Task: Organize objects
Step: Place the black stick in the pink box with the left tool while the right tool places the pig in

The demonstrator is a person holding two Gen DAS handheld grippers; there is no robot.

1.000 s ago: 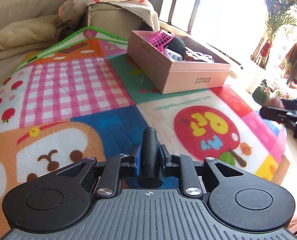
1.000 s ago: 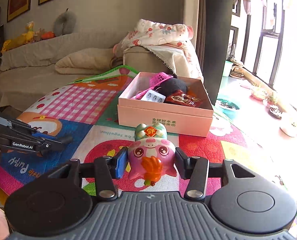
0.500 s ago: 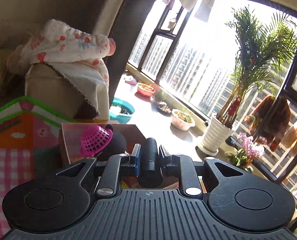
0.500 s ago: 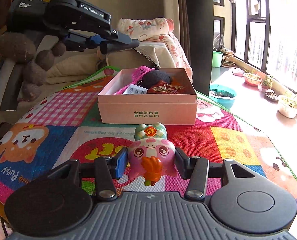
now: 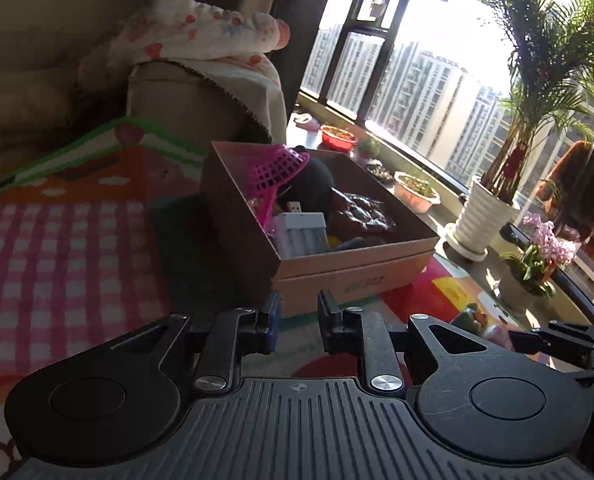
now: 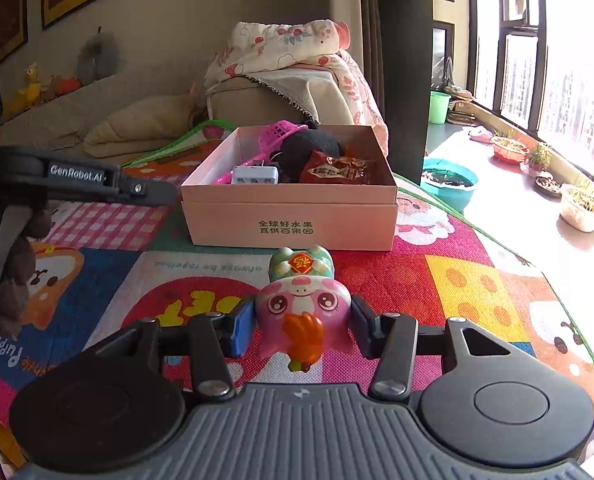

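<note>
A pink cardboard box stands on the colourful play mat; it also shows in the left wrist view. Inside lie a pink plastic basket, a black round object, a white charger and a red snack packet. My right gripper is shut on a pink pig toy in front of the box. My left gripper is open and empty, just short of the box's near corner; it shows at the left in the right wrist view.
A sofa armrest with a floral blanket stands behind the box. A window ledge with plant pots and a teal basin lies right. A white potted palm stands by the window. A brown plush hangs at left.
My left gripper opened and the black cylinder it held is gone from its fingers. It dropped from above the box to near the mat. The right gripper stayed shut on the pig toy.
</note>
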